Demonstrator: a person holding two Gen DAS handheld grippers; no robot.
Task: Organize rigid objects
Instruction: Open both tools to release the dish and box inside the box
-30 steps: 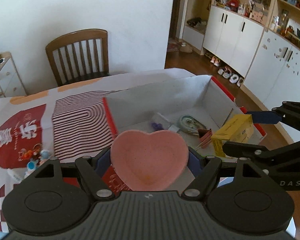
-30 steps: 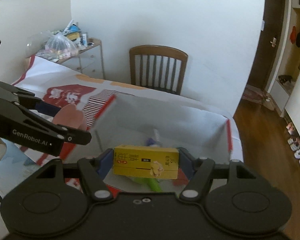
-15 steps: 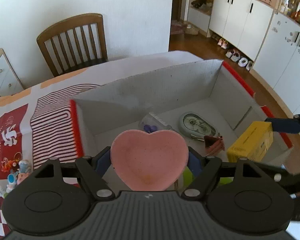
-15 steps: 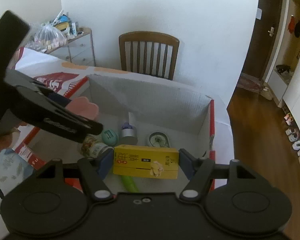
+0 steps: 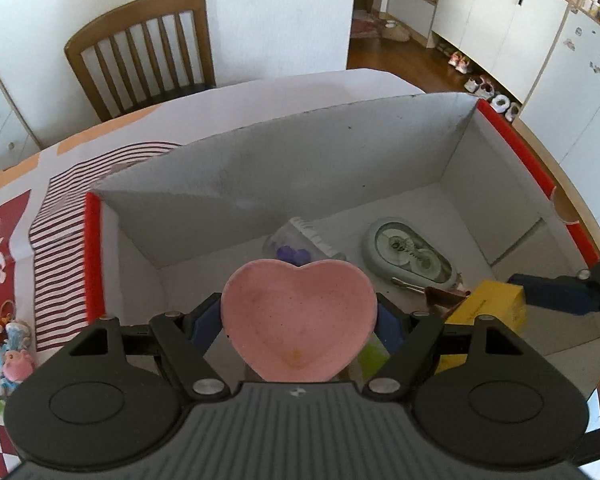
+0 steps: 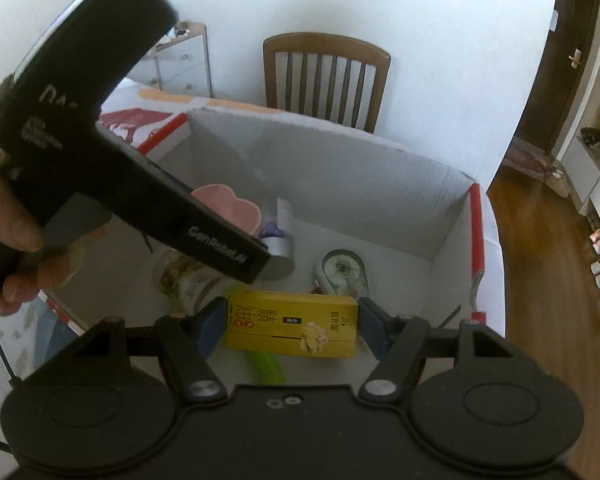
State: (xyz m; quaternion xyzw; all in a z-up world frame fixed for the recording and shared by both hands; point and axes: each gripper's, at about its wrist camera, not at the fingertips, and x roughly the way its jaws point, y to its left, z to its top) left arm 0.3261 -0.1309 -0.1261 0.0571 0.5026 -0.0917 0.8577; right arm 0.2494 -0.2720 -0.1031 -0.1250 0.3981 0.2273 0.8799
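Your left gripper (image 5: pixel 299 322) has its jaws clamped on the pink dish (image 5: pixel 298 320); your right gripper (image 6: pixel 292 326) has its jaws clamped on the yellow carton (image 6: pixel 292 328). Both hang inside the box (image 5: pixel 284 176) rim; beyond the jaws, bare floor lies before the far wall.

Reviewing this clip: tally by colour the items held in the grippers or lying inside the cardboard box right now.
Pink: 1, heart dish, held
Yellow: 1, carton, held
Grey-green: 1, oval case
Purple and clear: 1, capped bottle
Clear with label: 1, jar
Bright green: 1, partly hidden item
Total: 6
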